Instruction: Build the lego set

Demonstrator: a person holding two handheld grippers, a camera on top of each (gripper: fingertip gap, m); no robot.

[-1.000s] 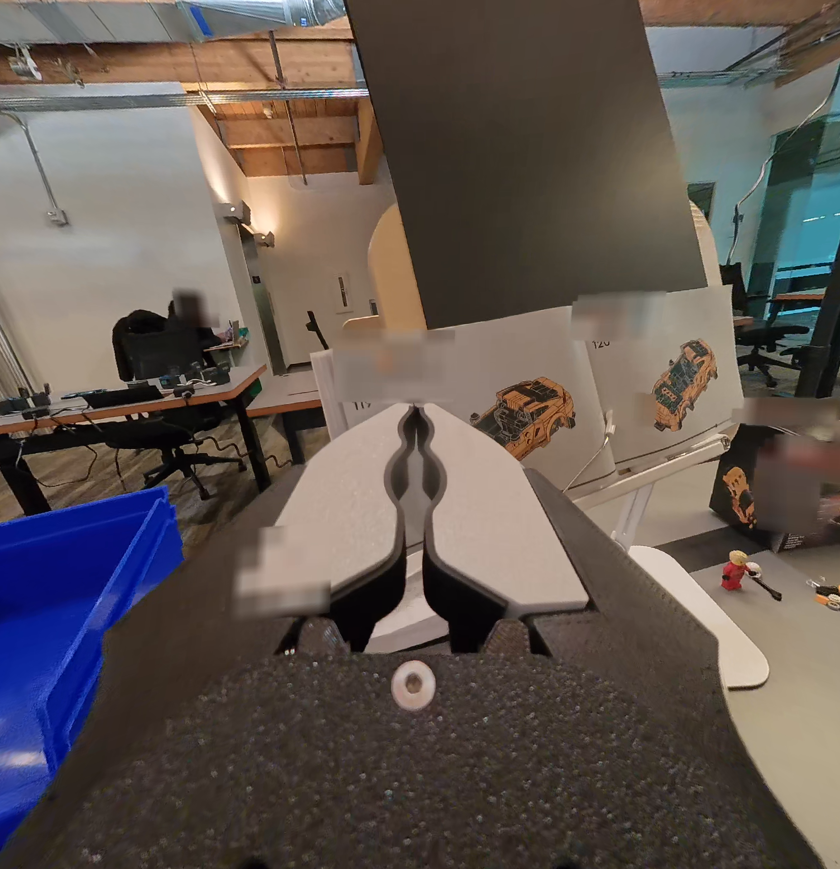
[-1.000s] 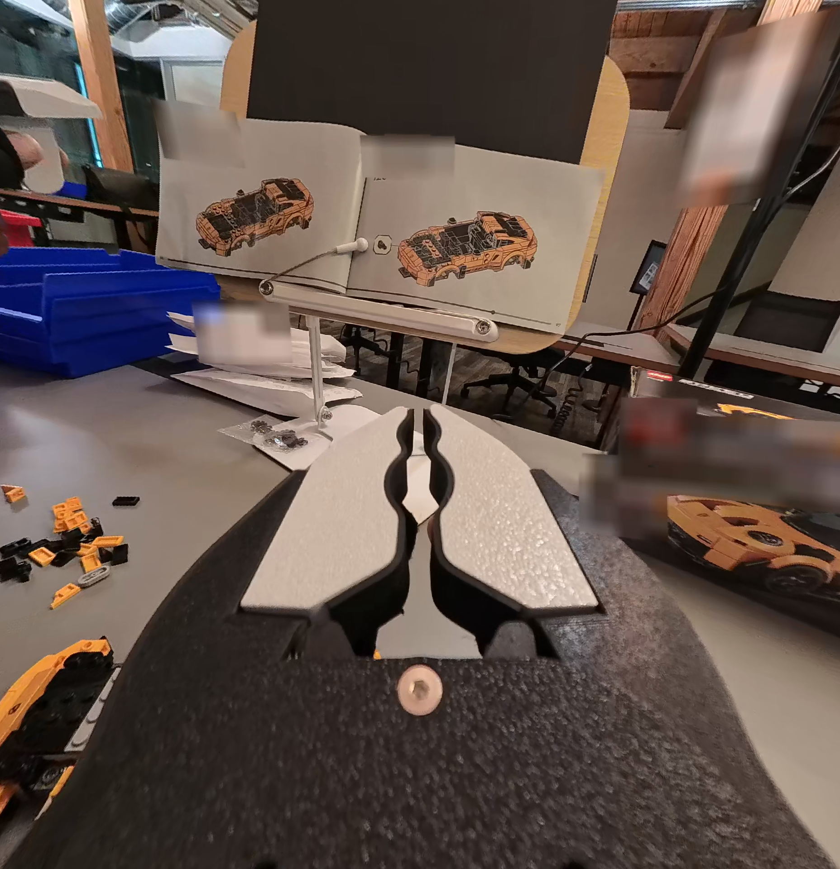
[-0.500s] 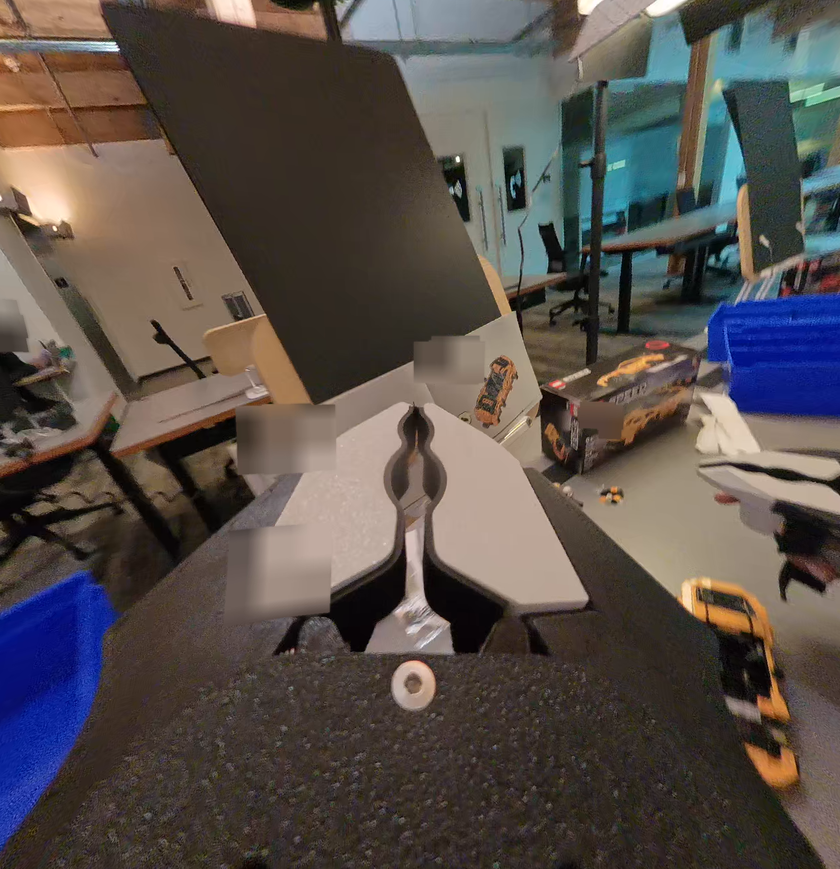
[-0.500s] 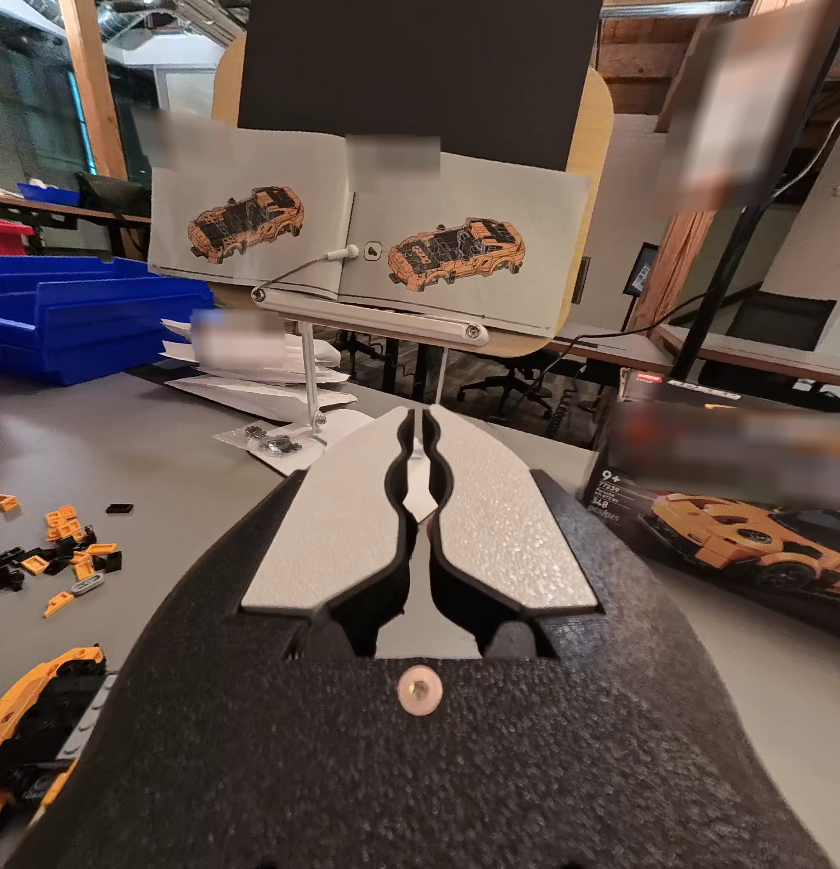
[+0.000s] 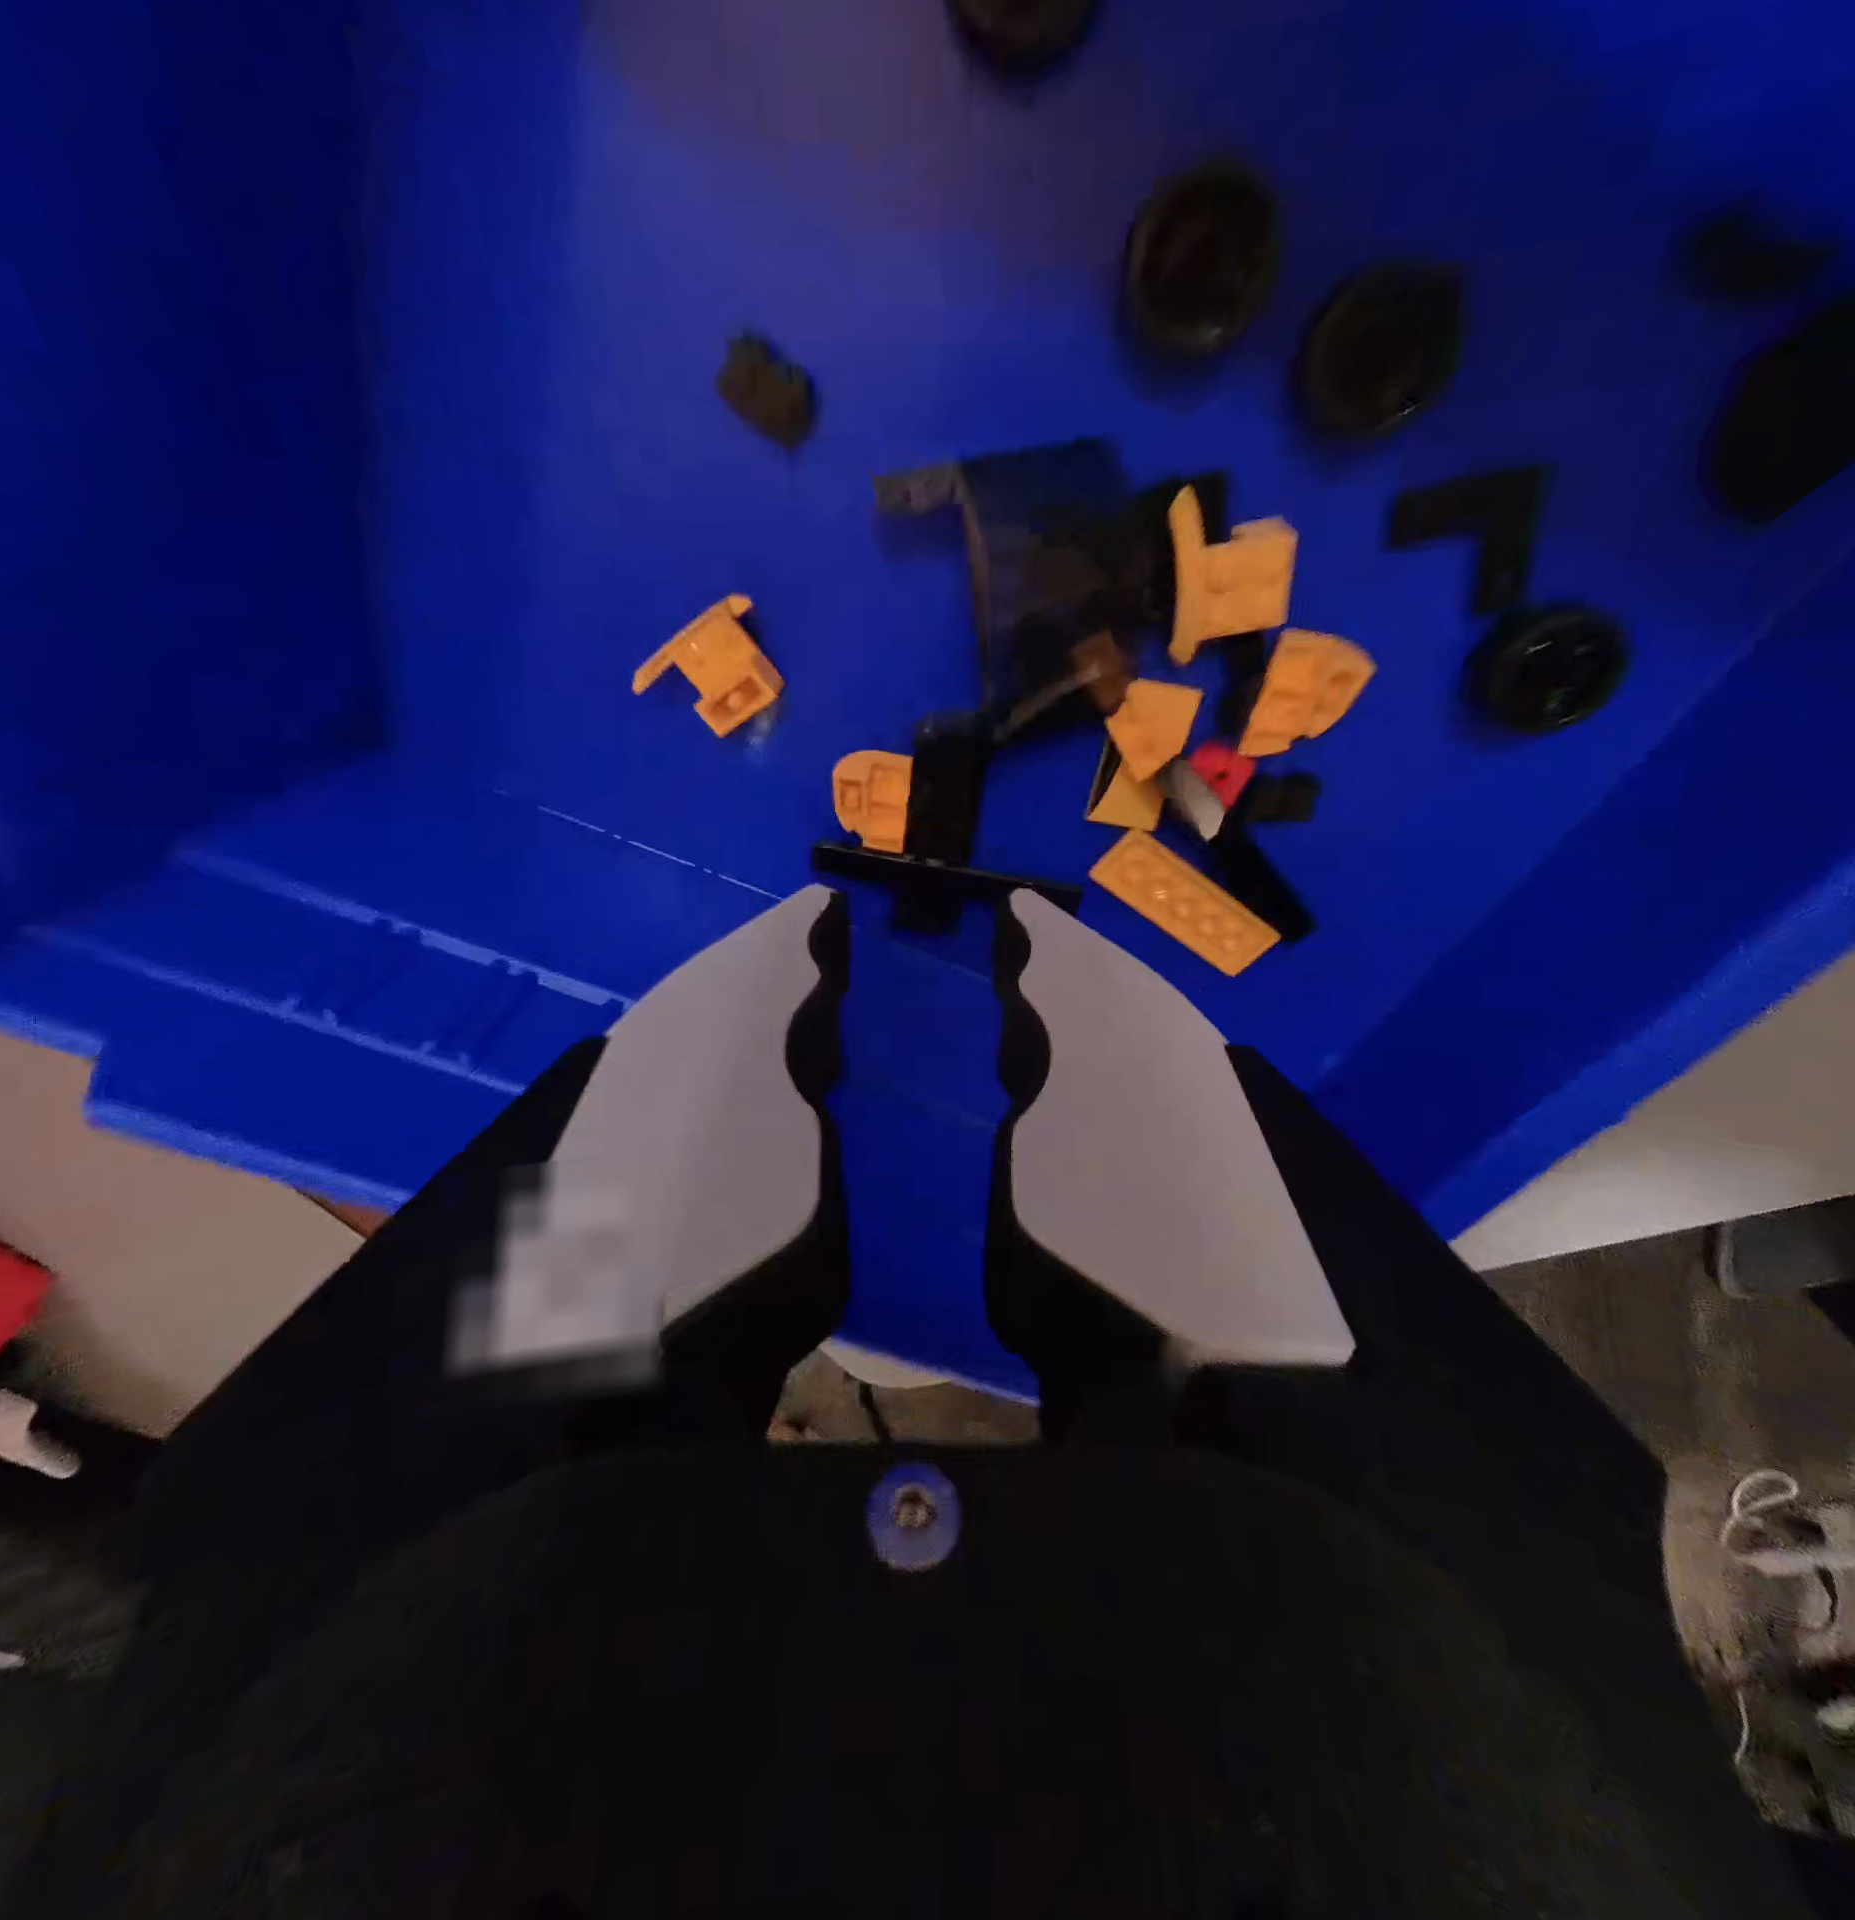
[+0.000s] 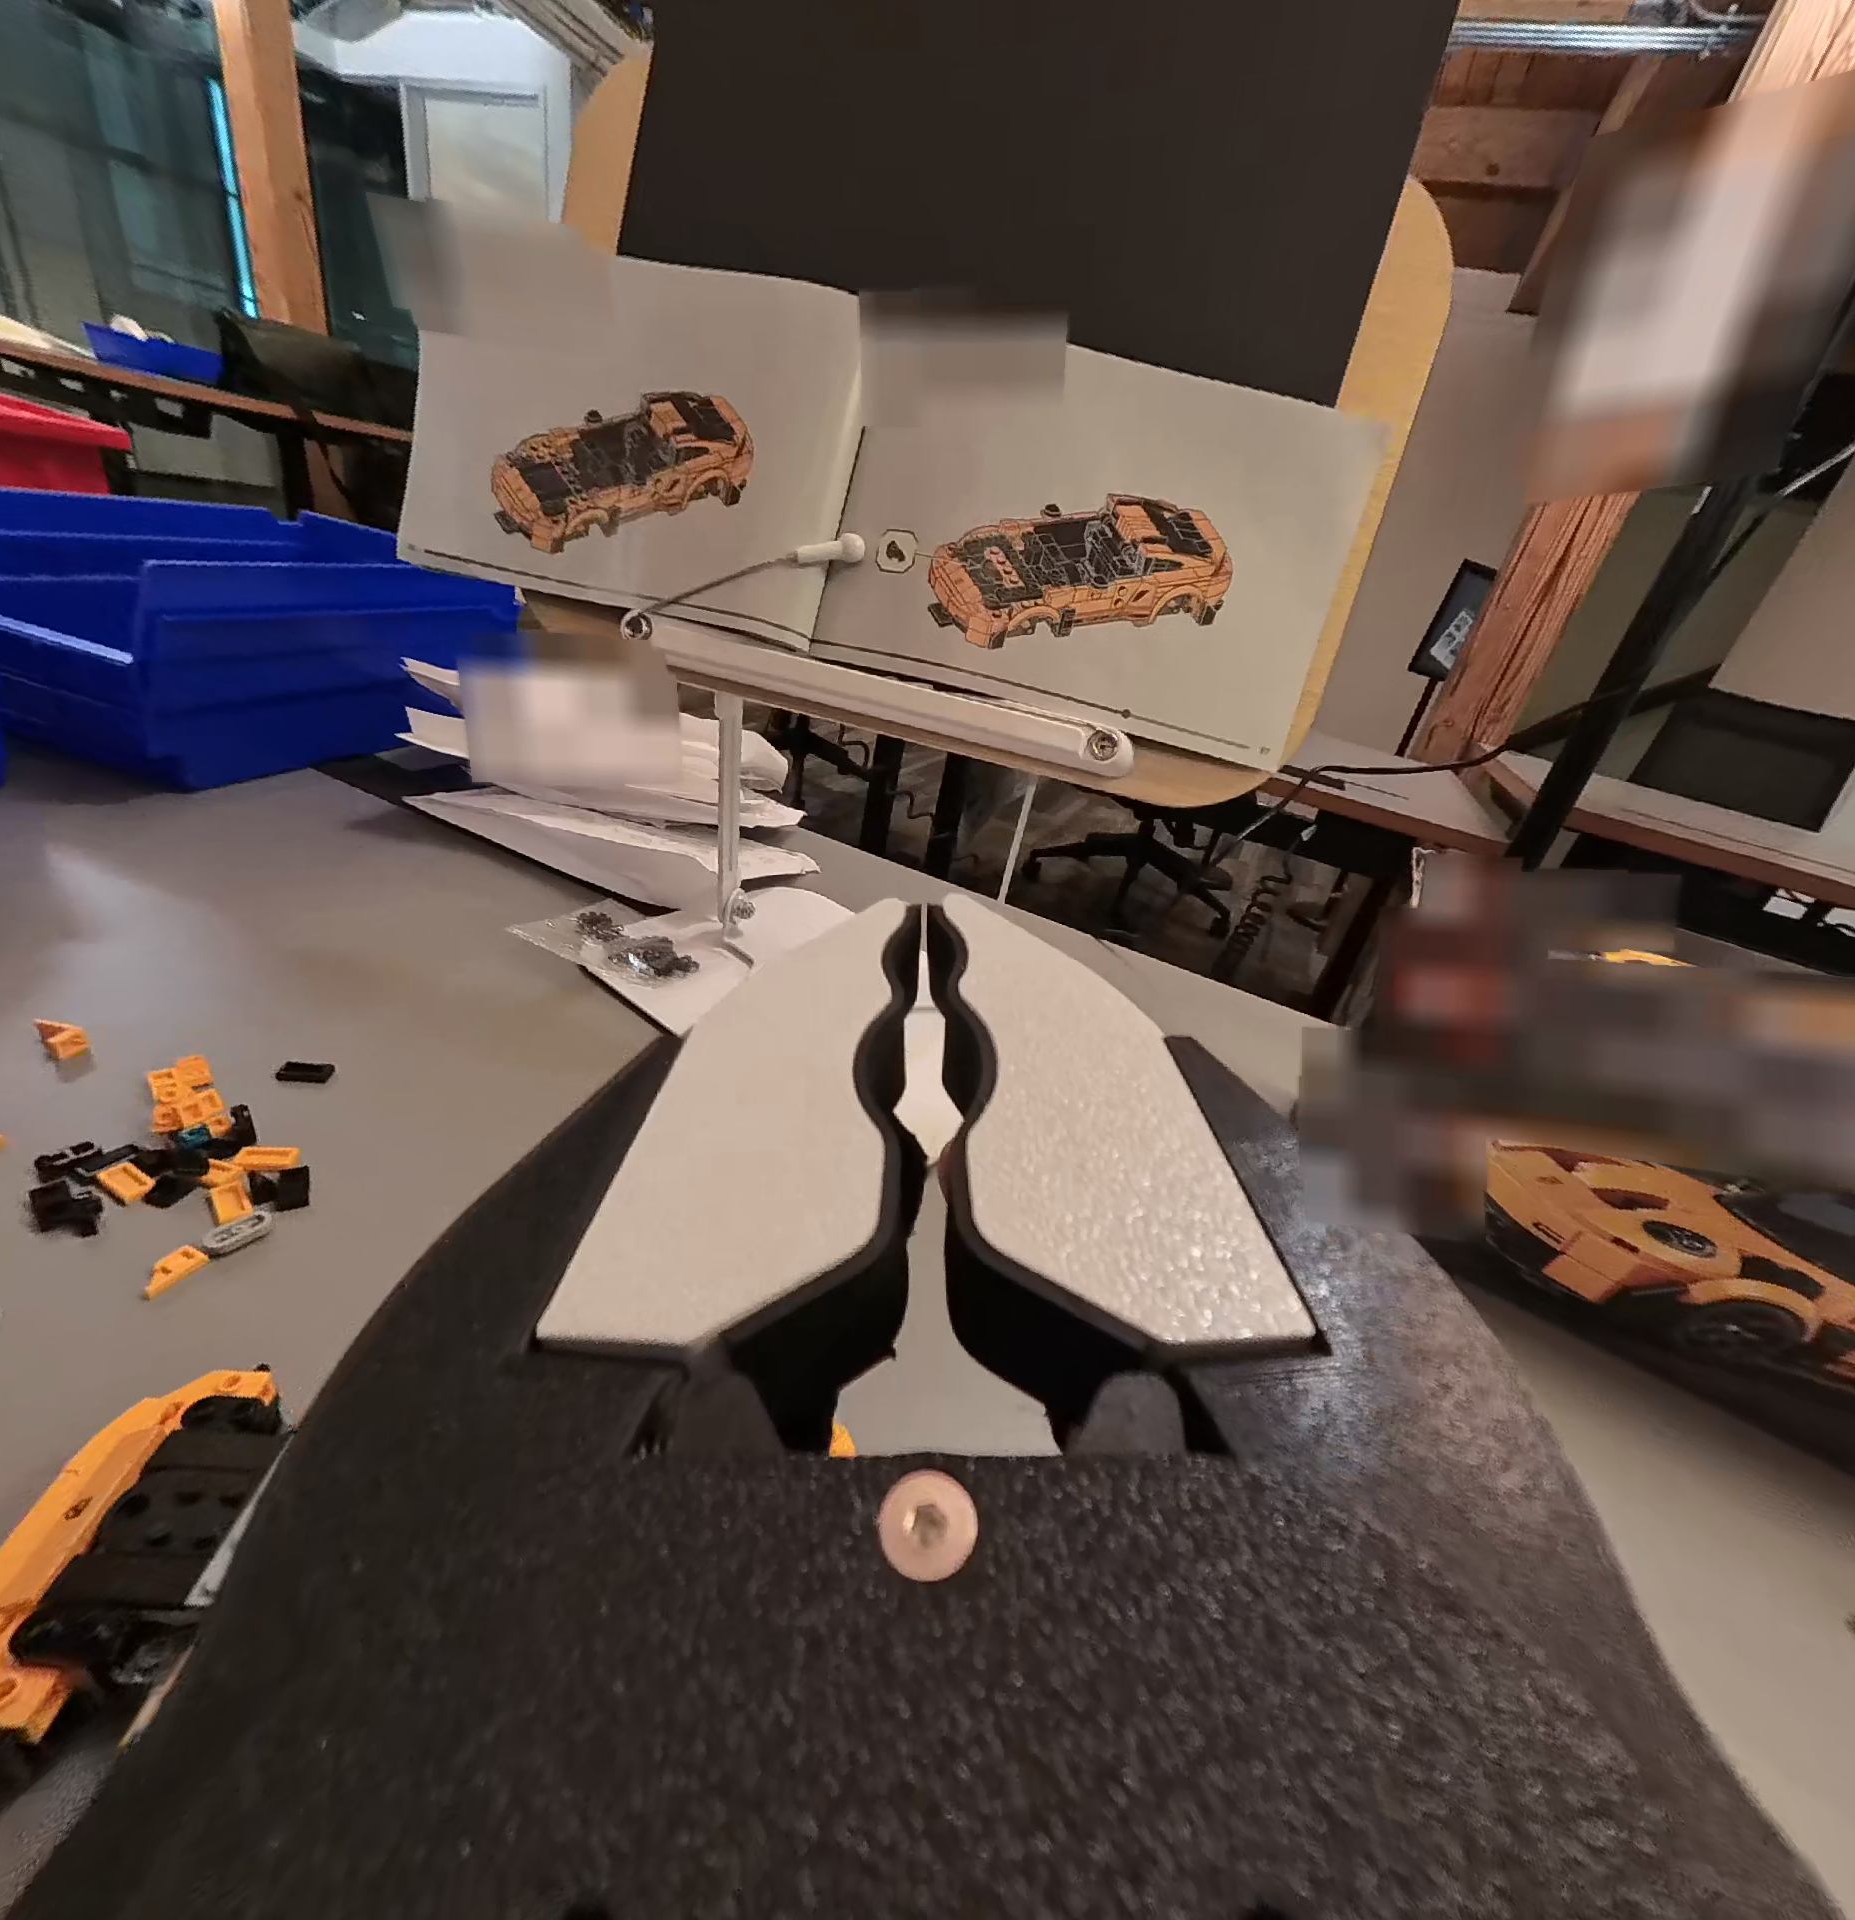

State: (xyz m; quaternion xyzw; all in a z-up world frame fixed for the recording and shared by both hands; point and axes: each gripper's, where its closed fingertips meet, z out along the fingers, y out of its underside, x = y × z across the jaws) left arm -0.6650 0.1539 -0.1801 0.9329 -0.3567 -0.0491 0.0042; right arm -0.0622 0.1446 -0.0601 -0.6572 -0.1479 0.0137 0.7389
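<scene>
Left gripper (image 5: 921, 906) open, jaws apart with a clear gap, nosed down into a blue bin (image 5: 383, 416). Right at the fingertips: a thin black plate (image 5: 938, 875), long axis running left-right across the gap, spanning from one tip to the other; cannot tell if the tips touch it. A second black piece (image 5: 944, 779) stands behind it, long axis pointing away from the gripper. Just beyond: loose orange pieces (image 5: 1229, 582) mixed with black ones in a heap, an orange studded plate (image 5: 1183, 916) to the right lying diagonal, a lone orange bracket (image 5: 715, 665) to the left, a small red piece (image 5: 1219, 771) in the heap. Farther out on the bin floor, black tyres (image 5: 1198, 260) and a black L-shaped plate (image 5: 1474, 530). View is motion-blurred.

Right gripper (image 6: 923, 914) closed, tips together, nothing held, above the grey desk (image 6: 331, 935). Lower left: part-built orange and black car (image 6: 112, 1538), long axis diagonal, far end toward upper right. Beyond it a scatter of small orange and black parts (image 6: 175, 1153). Ahead: open instruction booklet (image 6: 881, 520) on a stand, facing the gripper, small clear bags (image 6: 632, 945) at its foot. Left: stacked blue bins (image 6: 196, 644). Right: set box (image 6: 1681, 1247) with car picture.
</scene>
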